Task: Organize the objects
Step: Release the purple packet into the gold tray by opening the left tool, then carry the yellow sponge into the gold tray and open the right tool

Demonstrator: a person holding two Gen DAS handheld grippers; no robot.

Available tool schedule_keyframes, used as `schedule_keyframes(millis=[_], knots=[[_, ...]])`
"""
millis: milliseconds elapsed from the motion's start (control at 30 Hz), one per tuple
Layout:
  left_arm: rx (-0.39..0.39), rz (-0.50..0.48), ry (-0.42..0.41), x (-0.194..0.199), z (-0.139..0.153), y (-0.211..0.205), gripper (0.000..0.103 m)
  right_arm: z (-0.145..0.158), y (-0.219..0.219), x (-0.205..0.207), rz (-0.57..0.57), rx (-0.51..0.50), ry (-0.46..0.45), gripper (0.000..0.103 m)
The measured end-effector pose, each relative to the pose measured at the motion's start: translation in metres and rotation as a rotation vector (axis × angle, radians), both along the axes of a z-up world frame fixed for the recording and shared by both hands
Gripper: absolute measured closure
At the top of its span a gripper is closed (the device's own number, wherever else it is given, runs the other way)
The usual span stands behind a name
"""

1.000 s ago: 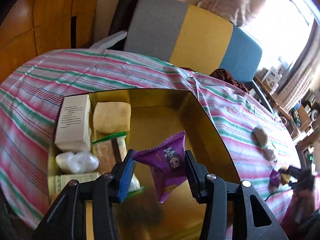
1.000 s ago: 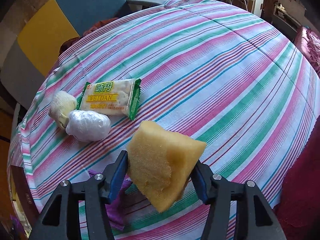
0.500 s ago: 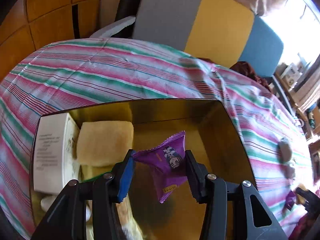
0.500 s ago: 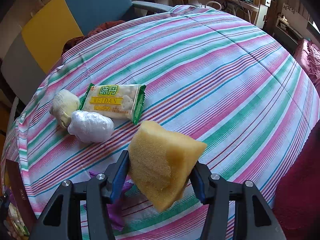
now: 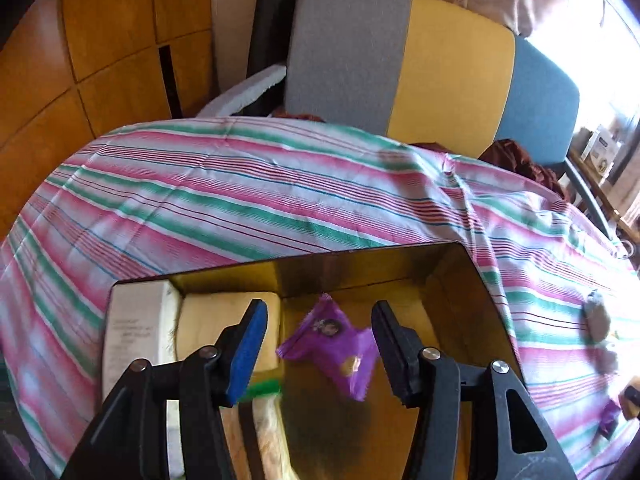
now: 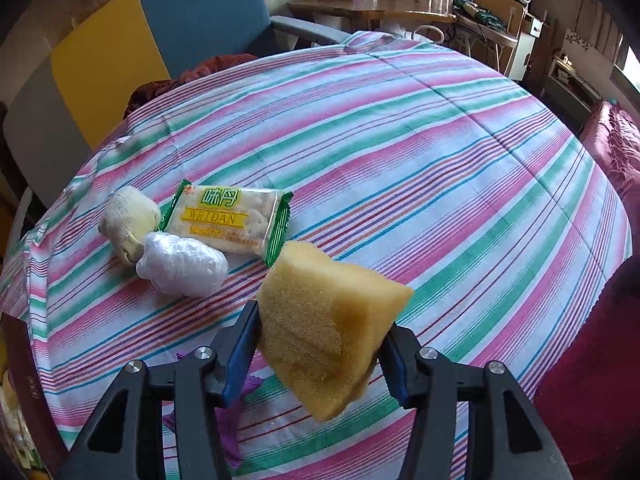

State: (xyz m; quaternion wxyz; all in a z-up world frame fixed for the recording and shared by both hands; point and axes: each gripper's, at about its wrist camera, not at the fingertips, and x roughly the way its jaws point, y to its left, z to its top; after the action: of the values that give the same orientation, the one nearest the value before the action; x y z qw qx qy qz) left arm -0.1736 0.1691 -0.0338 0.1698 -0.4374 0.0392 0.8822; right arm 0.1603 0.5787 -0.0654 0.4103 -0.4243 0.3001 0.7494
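My left gripper [image 5: 319, 306] hangs over the gold-lined box [image 5: 320, 258], and its jaws are opening. A purple snack packet [image 5: 332, 340] lies tilted and blurred between the fingers, clear of the blue left pad [image 5: 248, 344]. In the box are a white carton [image 5: 132, 328], a yellow sponge [image 5: 216, 320] and a green-edged cracker packet [image 5: 264, 388]. My right gripper [image 6: 322, 320] is shut on another yellow sponge [image 6: 328, 328], held above the striped tablecloth [image 6: 440, 160].
On the cloth lie a Weidan cracker packet [image 6: 230, 220], a white wrapped bundle [image 6: 182, 266], a cream rolled cloth [image 6: 128, 220] and a purple packet [image 6: 236, 400]. A grey, yellow and blue chair [image 5: 400, 60] stands behind the table. Dark red fabric [image 6: 600, 360] lies past the right edge.
The left gripper moved toward the box's far wall and its jaws widened, letting go of the purple packet, which tipped over. The right gripper kept its grip on the sponge, hardly moving.
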Motion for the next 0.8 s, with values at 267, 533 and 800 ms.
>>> schedule_keyframes(millis=[267, 533, 800], knots=[[0.027, -0.043, 0.079, 0.060, 0.031, -0.029, 0.042, 0.036, -0.021, -0.003, 0.082, 0.138, 0.151, 0.048], [0.016, -0.048, 0.135, 0.105, 0.041, -0.066, 0.040, 0.056, -0.081, -0.040, 0.370, 0.162, 0.216, 0.048], [0.032, -0.021, 0.175, 0.116, 0.049, -0.092, 0.038, 0.072, -0.187, -0.104, 0.688, 0.119, 0.278, 0.048]])
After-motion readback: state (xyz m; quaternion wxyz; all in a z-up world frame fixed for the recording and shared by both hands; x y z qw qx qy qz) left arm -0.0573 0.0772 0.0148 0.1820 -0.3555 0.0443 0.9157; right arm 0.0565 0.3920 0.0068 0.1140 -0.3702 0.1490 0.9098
